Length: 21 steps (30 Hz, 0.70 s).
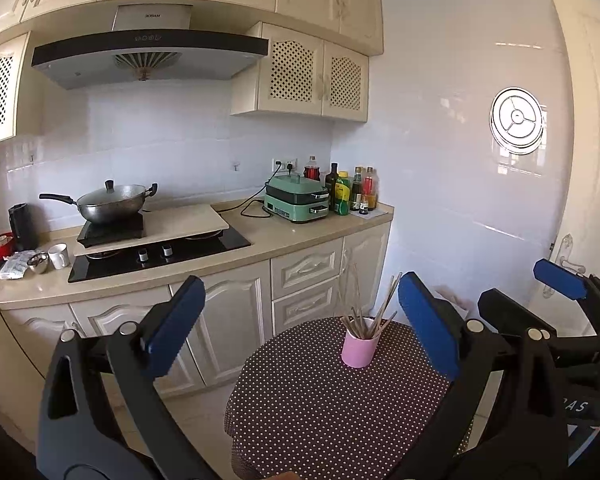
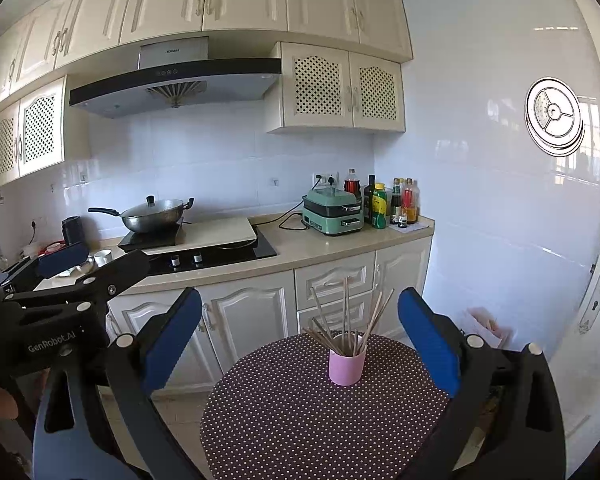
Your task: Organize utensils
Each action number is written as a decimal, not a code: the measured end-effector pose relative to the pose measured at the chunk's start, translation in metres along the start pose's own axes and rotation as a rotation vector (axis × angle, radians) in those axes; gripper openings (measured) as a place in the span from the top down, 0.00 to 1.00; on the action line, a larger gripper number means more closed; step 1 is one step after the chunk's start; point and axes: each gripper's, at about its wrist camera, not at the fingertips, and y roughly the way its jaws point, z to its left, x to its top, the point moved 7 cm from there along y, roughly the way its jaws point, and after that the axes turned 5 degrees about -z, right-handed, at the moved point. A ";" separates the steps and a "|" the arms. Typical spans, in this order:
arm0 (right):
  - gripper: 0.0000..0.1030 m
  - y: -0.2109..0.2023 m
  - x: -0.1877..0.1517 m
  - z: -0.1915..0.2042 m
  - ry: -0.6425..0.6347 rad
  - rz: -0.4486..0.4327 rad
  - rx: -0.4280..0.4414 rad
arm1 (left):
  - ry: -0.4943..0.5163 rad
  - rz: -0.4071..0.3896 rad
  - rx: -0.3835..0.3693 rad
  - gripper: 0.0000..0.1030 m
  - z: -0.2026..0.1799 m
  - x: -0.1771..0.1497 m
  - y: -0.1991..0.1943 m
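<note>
Blue-padded, the left gripper (image 1: pixel 300 324) stands wide open and empty above the polka-dot tablecloth (image 1: pixel 320 408) in the left wrist view; the pink cup (image 1: pixel 359 347) of chopsticks (image 1: pixel 374 312) stands upright near the table's far edge, between the fingers in the picture and apart from them. The right gripper (image 1: pixel 512 296) shows at the right, spread apart. In the right wrist view, the right gripper (image 2: pixel 300 340) is wide open, empty, the cup (image 2: pixel 346 366) ahead.

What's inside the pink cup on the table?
Chopsticks stand fanned out in the pink cup. Their lower ends and the cup's bottom are hidden by its wall.
</note>
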 end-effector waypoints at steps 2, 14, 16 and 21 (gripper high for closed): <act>0.08 0.000 0.002 0.000 -0.004 -0.002 -0.001 | 0.008 -0.008 0.004 0.07 0.000 0.001 0.000; 0.08 0.003 0.002 0.004 -0.006 -0.009 0.002 | 0.028 -0.042 0.013 0.07 0.001 0.008 0.000; 0.08 0.003 0.002 0.004 -0.008 -0.009 0.002 | 0.027 -0.043 0.012 0.07 0.002 0.009 0.001; 0.08 0.005 0.002 0.005 -0.008 -0.004 0.002 | 0.027 -0.041 0.012 0.08 0.002 0.007 0.002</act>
